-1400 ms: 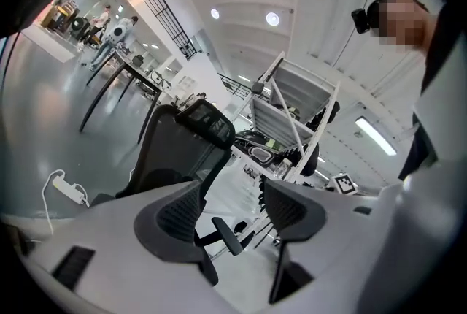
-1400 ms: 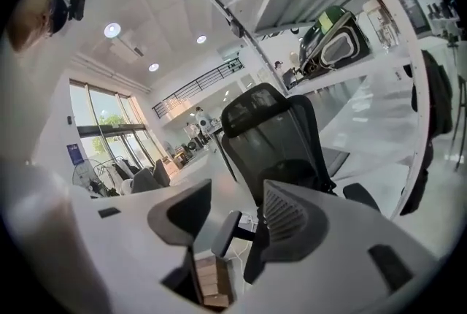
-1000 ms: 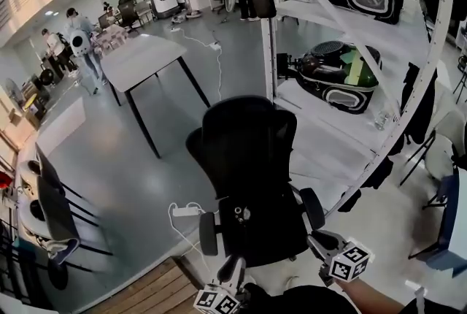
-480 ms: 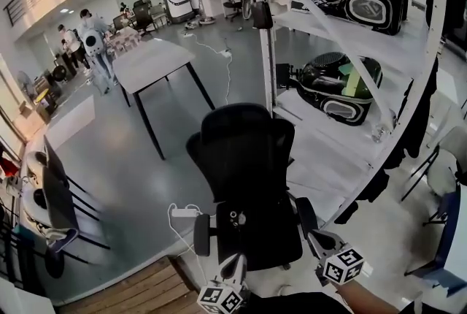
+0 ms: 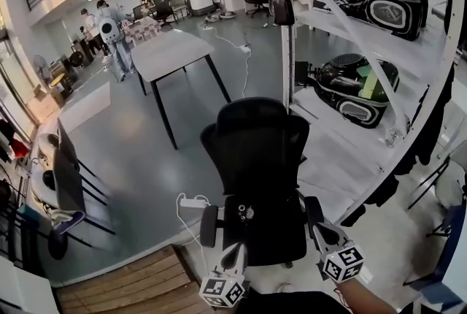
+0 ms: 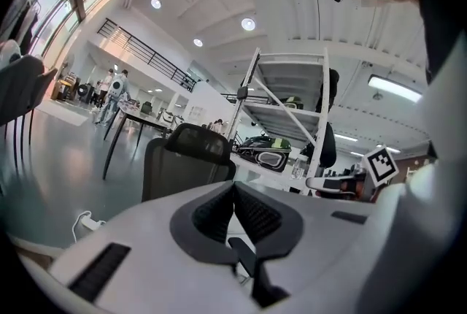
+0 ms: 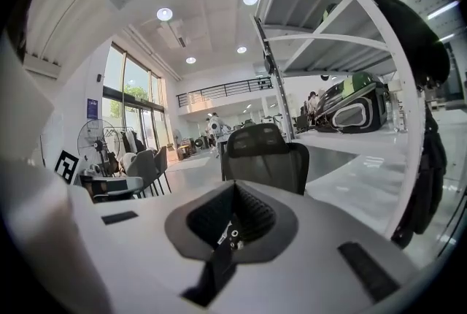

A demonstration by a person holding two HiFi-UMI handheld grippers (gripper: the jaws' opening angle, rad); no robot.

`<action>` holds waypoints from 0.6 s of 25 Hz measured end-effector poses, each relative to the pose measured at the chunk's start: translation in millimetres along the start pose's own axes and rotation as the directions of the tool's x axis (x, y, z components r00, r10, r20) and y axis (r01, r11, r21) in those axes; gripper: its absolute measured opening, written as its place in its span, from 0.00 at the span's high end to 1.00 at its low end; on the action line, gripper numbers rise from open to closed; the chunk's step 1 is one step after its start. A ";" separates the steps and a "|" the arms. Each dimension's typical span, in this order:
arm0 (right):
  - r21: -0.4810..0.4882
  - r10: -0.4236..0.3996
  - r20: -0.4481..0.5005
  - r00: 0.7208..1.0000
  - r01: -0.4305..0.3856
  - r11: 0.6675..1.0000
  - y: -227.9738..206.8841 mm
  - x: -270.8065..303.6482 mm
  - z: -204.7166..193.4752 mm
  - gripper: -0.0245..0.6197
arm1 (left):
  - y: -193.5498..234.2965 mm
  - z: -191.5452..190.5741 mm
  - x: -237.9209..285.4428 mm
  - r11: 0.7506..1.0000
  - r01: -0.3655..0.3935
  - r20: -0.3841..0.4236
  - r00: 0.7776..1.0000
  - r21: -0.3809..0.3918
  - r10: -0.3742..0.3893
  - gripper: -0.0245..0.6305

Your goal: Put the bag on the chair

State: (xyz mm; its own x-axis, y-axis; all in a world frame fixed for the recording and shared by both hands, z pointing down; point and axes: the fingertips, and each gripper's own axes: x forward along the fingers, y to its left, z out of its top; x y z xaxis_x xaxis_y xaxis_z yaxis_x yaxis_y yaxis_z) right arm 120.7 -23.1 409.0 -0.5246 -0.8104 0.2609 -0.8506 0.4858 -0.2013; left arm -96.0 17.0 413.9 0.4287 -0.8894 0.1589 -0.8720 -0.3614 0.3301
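Note:
A black mesh office chair [image 5: 259,152] stands right in front of me, its seat [image 5: 266,228] empty. Both grippers hang low at the seat's near edge. The left gripper [image 5: 235,255] is shut on a black strap [image 6: 244,254] that runs out of its closed jaws. The right gripper [image 5: 321,232] is shut on another black strap [image 7: 215,269] carrying small metal fittings. A dark bulk [image 5: 292,302] between the two marker cubes at the bottom edge looks like the bag, mostly cut off. The chair [image 6: 186,159] also shows ahead of the left gripper, and the chair [image 7: 263,152] ahead of the right one.
A white shelving rack [image 5: 343,115] with green-and-black cases [image 5: 361,86] stands just right of the chair. A power strip [image 5: 191,203] with a cable lies on the floor at its left. Further off are a table [image 5: 171,53], dark chairs [image 5: 66,174], wooden flooring [image 5: 124,283] and people [image 5: 117,31].
The head view has swung a little, so the chair now sits slightly further right. Both grippers stay low at the seat's near edge, hardly moved.

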 end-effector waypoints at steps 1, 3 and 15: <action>-0.006 -0.001 0.000 1.000 0.001 1.000 -0.3 1.6 0.0 0.96 | 1.7 1.2 -1.0 1.000 -0.011 0.004 1.000 0.008 0.011 0.95; -0.016 -0.003 -0.004 1.000 0.003 1.000 -0.1 3.7 -1.7 0.96 | 3.8 2.2 -3.0 0.999 -0.030 0.007 1.000 0.022 0.030 0.95; -0.029 -0.019 -0.030 0.999 0.018 0.999 2.3 -0.4 -14.3 0.96 | -2.8 1.7 -7.2 0.995 -0.053 0.012 0.999 0.088 0.052 0.95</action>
State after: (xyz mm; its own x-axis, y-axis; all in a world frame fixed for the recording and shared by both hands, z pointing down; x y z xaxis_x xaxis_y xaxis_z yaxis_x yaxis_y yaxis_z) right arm 118.5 -16.9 421.9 -0.5094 -0.8091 0.2930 -0.8605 0.4807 -0.1687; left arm -97.0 24.0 410.3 0.3802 -0.9101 0.1650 -0.9107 -0.3373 0.2383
